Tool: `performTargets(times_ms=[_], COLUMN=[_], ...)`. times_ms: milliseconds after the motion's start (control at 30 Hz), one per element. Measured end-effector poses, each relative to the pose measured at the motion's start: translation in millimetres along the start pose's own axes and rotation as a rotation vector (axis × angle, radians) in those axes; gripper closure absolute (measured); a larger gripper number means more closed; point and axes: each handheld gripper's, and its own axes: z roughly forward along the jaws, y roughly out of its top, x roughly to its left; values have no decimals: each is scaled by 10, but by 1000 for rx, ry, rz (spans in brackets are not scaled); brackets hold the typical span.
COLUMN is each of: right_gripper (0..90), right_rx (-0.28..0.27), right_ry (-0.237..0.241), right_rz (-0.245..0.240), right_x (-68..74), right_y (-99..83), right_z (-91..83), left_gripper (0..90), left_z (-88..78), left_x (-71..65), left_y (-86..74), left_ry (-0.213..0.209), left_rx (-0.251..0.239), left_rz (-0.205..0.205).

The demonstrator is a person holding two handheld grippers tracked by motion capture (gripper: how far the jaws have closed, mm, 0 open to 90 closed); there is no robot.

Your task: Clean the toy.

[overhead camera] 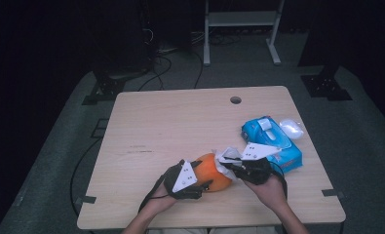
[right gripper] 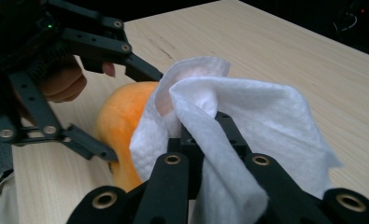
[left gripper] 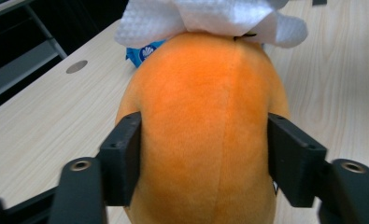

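— Two grippers meet near the table's front edge, about midway along it. What is in them?

— The left gripper has its jaws clamped on an orange plush toy; in the left gripper view both pads press into the toy's sides. The right gripper has its jaws pinched together on a white wipe, which drapes over its fingers and rests against the toy's far end.

— Any containers?

— One: a blue wipe pack near the right edge, just behind the right hand. Its flap looks closed; what is inside I cannot tell. A small clear plastic piece lies just beside it, toward the right edge.

— Room to move?

— Plenty: the left half and the back of the table are bare wood, with a round hole near the back edge. The right side is tighter, with the pack close to the hand.

— Which way does the toy point?

— Its long axis runs roughly along the front edge, tilted slightly back toward the pack, with the narrower end under the wipe.
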Motion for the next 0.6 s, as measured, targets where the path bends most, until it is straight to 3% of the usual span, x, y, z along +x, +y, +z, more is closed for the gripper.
performTargets(times_ms=[67,100,133,167,233,333,367,467,533,600], right_gripper=[835,836,835,835,836,835,835,834,835,835], right_rx=[18,29,35,33,31,25,22,-9,-10,-8], right_ry=[-14,-27,-39,-34,-35,-29,-27,7,7,1], right_rz=[9,4,9,24,24,10,3,-33,-80,-101], right_x=[-62,-80,-109,-134,-146,-88,-63,63,158,206], right_y=[-44,-63,-90,-101,-101,-68,-53,21,78,107], right_z=[-4,-4,-4,-13,-17,-7,-8,-17,0,12], left_gripper=[148,85,56,58,138,273,298,335,352,358], left_z=[14,21,20,24,34,31,25,30,41,47], left_x=[42,86,127,151,159,101,69,-4,-79,-118], left_y=[-14,-31,-51,-72,-91,-56,-37,-6,27,34], left_ry=[32,55,50,35,-9,2,11,15,14,11], left_rx=[-5,-11,-10,-6,-6,8,13,6,5,4], left_rz=[-65,-136,-184,-212,-226,-167,-130,-70,-2,12])
